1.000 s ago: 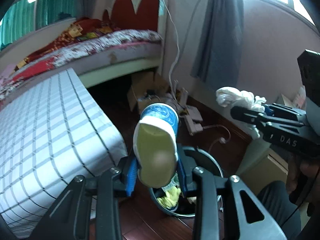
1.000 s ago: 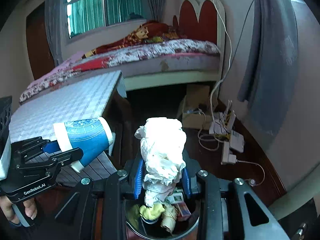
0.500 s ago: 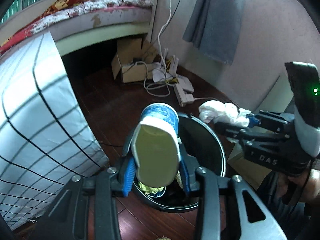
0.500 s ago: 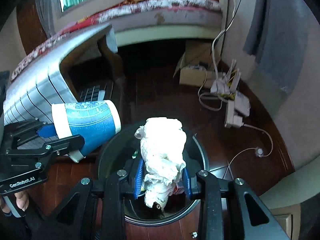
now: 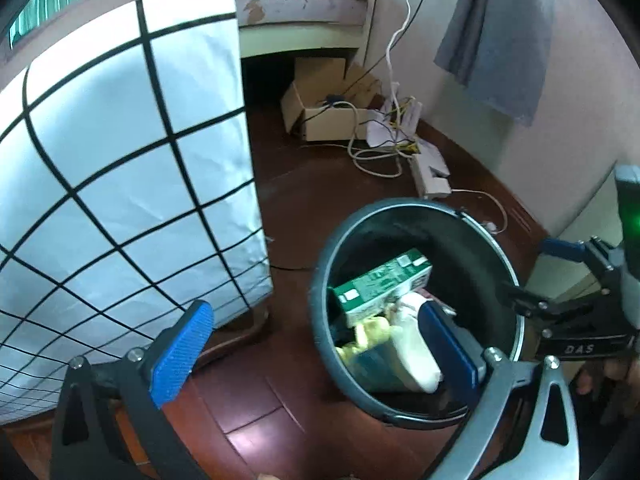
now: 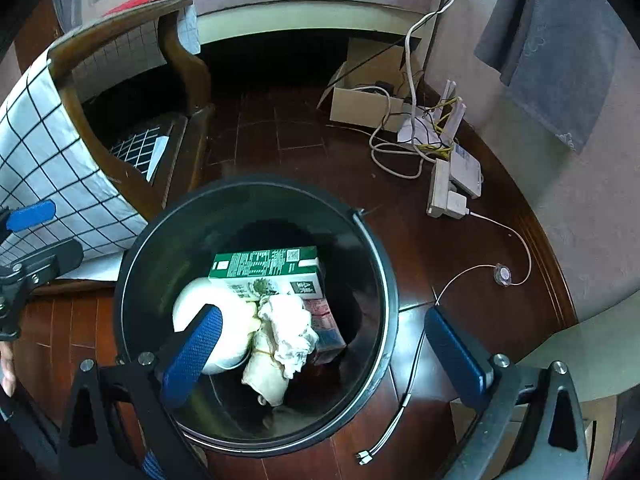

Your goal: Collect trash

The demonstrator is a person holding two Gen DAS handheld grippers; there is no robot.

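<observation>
1. The left gripper (image 5: 316,344) has its blue fingers (image 5: 182,348) spread wide with nothing between them. One finger hangs over the bin and the other hangs over the floor beside it.
2. The right gripper (image 6: 324,354) is spread wide too and holds nothing. It hangs right above the trash bin (image 6: 384,264), probably so that things let go there fall straight in.
3. The trash is down in the bin. A crumpled tissue (image 6: 288,328) lies on top in the middle. A white paper cup (image 6: 208,312) lies on its side just beside it. A green carton (image 6: 268,270) leans toward the back wall of the bin.
4. The bin's round rim is wide, and the pile sits low below it, so there looks to be room for more trash.
5. On the left, the checked cloth (image 5: 120,184) hangs down from the tabletop, very near the bin. That side is tight for the left gripper.
6. On the right lie white cables (image 6: 400,156) and a power strip (image 6: 440,192) on the wooden floor (image 6: 280,128). One thin wire runs close to the rim, so it could snag.
7. Straight up looks like the open way out.
</observation>
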